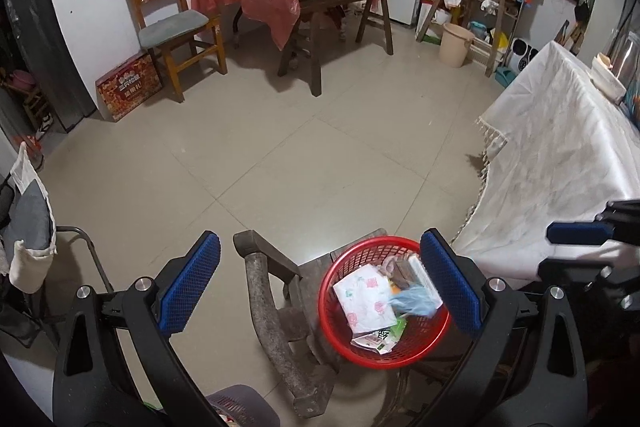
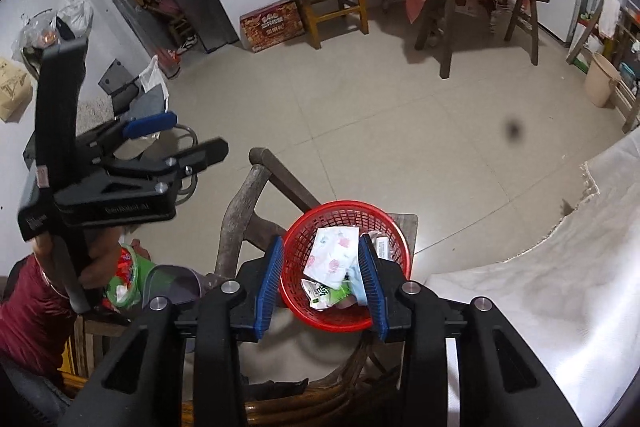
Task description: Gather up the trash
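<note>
I am holding the right gripper [image 2: 322, 289] with its blue pads partly apart, gripping nothing, hanging over the red basket [image 2: 394, 239] at six o'clock in its view. The basket is sitting on a dark wooden chair [image 2: 240, 211] and is holding a floral tissue pack [image 2: 330, 253], a green wrapper [image 2: 326, 295] and what I am guessing is a pale blue bag [image 1: 414, 301]. My left gripper [image 1: 320, 291] is standing wide apart and empty, up at nine o'clock from the basket. A white-draped table [image 2: 560, 287] is lying at three o'clock.
</note>
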`<action>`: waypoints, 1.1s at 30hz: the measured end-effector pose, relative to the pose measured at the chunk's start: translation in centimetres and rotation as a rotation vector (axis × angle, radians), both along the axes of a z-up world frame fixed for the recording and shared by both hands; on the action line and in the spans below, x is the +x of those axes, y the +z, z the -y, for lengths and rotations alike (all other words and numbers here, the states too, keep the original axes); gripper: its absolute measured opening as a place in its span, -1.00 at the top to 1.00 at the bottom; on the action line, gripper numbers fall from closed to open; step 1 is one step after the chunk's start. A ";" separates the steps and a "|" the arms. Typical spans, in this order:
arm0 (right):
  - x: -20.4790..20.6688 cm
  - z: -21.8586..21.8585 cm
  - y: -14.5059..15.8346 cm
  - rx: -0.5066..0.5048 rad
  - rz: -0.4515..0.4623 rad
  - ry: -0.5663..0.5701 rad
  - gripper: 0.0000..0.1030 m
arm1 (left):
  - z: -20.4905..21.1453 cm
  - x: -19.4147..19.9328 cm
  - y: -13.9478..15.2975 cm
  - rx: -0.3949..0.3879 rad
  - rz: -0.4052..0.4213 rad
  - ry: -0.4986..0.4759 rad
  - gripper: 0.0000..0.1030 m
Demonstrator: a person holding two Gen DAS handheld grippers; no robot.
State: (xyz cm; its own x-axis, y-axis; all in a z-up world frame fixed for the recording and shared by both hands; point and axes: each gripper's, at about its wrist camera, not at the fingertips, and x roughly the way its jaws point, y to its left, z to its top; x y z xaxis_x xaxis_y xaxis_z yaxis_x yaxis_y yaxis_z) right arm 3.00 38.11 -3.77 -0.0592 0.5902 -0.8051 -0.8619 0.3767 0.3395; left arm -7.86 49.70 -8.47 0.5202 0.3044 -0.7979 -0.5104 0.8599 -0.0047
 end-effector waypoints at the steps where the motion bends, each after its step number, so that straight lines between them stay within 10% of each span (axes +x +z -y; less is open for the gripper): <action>1: 0.2 0.3 0.1 0.003 -0.003 -0.007 0.25 | 0.2 0.1 0.0 0.005 -0.004 -0.004 -0.87; 18: -3.9 1.6 -0.2 -0.086 0.070 0.023 -0.46 | 5.1 -7.3 -1.9 0.120 -0.209 -0.014 -0.87; 24: -6.6 1.0 -1.2 -0.140 0.191 0.030 -0.49 | 5.3 -8.5 -2.8 0.101 -0.185 0.008 -0.87; 33: -8.2 -0.3 -3.5 -0.139 0.065 0.096 -0.49 | 4.7 -8.1 -4.5 0.041 -0.190 0.035 -0.87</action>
